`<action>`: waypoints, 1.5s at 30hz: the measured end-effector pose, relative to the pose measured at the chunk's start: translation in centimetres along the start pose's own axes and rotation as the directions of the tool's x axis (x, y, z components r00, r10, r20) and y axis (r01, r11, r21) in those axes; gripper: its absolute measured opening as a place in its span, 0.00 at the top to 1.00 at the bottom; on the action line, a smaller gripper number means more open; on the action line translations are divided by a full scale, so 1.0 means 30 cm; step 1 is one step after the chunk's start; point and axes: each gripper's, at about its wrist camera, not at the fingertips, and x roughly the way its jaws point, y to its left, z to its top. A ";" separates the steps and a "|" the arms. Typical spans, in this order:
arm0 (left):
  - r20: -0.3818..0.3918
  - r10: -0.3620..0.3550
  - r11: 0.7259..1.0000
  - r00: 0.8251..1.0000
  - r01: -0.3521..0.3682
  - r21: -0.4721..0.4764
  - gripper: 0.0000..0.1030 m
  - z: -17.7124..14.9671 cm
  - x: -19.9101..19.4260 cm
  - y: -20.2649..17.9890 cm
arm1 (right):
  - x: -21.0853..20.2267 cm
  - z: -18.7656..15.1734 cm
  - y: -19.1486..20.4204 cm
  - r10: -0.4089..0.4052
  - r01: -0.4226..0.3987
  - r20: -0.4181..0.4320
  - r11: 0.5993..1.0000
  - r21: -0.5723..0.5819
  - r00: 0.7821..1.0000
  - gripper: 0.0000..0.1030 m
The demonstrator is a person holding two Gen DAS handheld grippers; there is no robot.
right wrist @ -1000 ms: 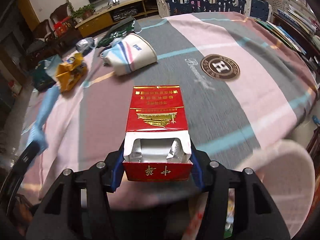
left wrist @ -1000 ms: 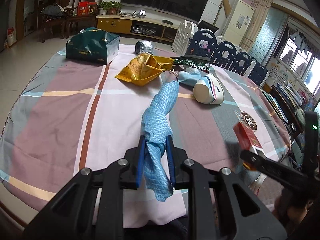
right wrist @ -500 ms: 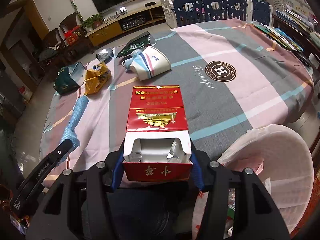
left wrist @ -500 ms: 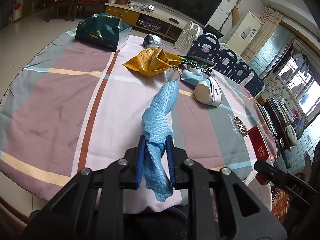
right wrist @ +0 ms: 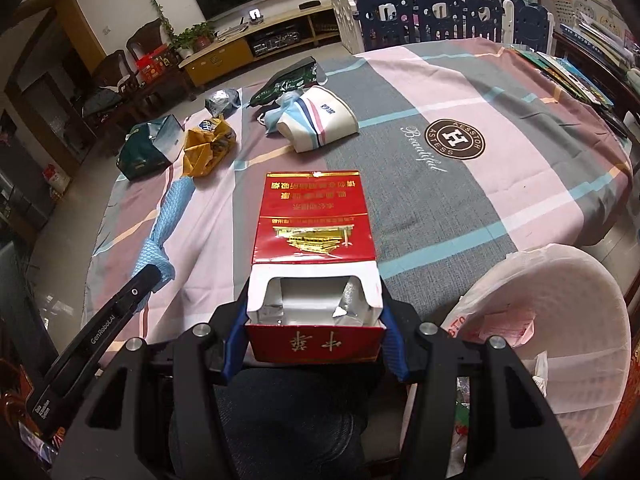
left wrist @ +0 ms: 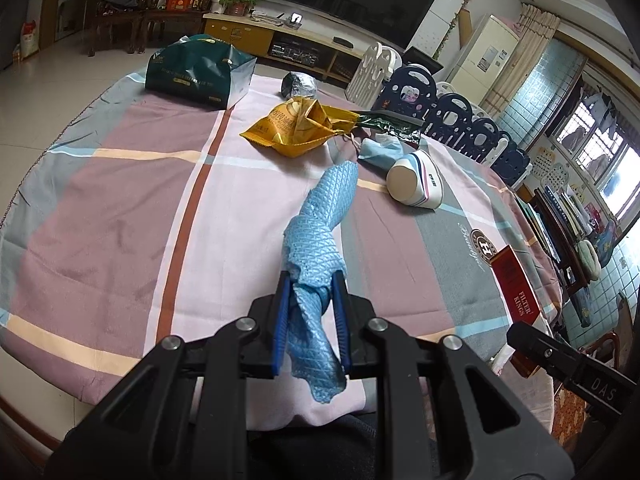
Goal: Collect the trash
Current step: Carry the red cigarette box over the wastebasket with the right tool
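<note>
My left gripper (left wrist: 311, 286) is shut on a twisted blue cloth (left wrist: 320, 224) that reaches out over the table; the cloth also shows in the right wrist view (right wrist: 160, 228). My right gripper (right wrist: 314, 300) is shut on an open, empty red cigarette pack (right wrist: 314, 220), held off the table's near edge; the pack shows in the left wrist view (left wrist: 514, 280). A white mesh waste basket (right wrist: 560, 320) lined with a plastic bag stands low at the right of the pack.
On the striped tablecloth (left wrist: 120, 208) lie a yellow snack bag (left wrist: 296, 126), a green gift bag (left wrist: 200, 72), a foil ball (left wrist: 298, 84), a dark green wrapper (left wrist: 390, 122), a blue face mask (left wrist: 378, 152) and a tipped paper cup (left wrist: 416, 186). Chairs stand beyond.
Both grippers have pulled back and risen from the table, each still holding its item. The waste basket has come fully into the right wrist view.
</note>
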 end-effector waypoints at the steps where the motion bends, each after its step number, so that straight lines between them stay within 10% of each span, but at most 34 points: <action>1: 0.001 0.003 1.000 1.000 -0.003 0.003 0.79 0.000 0.000 -0.001 | 0.001 -0.001 0.001 0.001 -0.001 -0.001 1.000 0.000 1.000 0.46; 45: 0.005 0.029 0.999 1.000 -0.029 0.015 0.79 0.003 -0.001 -0.009 | -0.188 0.041 -0.142 -0.067 0.061 0.119 0.997 0.053 0.991 0.46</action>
